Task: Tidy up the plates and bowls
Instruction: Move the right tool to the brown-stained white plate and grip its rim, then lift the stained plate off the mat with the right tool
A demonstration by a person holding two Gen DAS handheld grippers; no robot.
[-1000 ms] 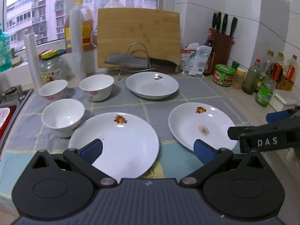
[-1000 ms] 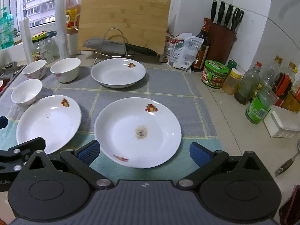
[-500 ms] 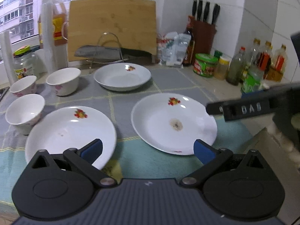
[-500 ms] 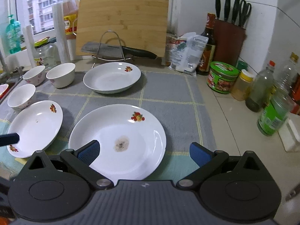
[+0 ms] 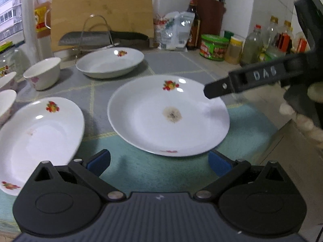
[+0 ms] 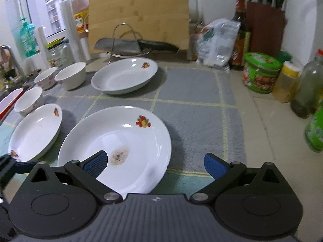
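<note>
A white plate with a brown stain (image 5: 168,114) (image 6: 119,149) lies on the grey checked mat, in front of both grippers. A second plate (image 5: 36,139) (image 6: 35,132) lies to its left, a deeper plate (image 5: 110,62) (image 6: 125,76) behind. Three white bowls (image 6: 70,75) stand at the far left. My left gripper (image 5: 159,162) is open and empty, just short of the stained plate's near rim. My right gripper (image 6: 154,162) is open and empty, its left finger over the stained plate's near side; it also shows at the right of the left wrist view.
A cleaver on a wire rack (image 6: 123,46) and a bamboo cutting board (image 6: 139,14) stand behind the plates. A knife block (image 6: 266,22), jars and bottles (image 6: 260,72) line the right wall. A sink edge (image 6: 10,100) lies at the left.
Both grippers have moved forward and lower toward the stained plate. The left gripper has swung right, from the left plate to the stained one. The right gripper's finger now reaches over the plate.
</note>
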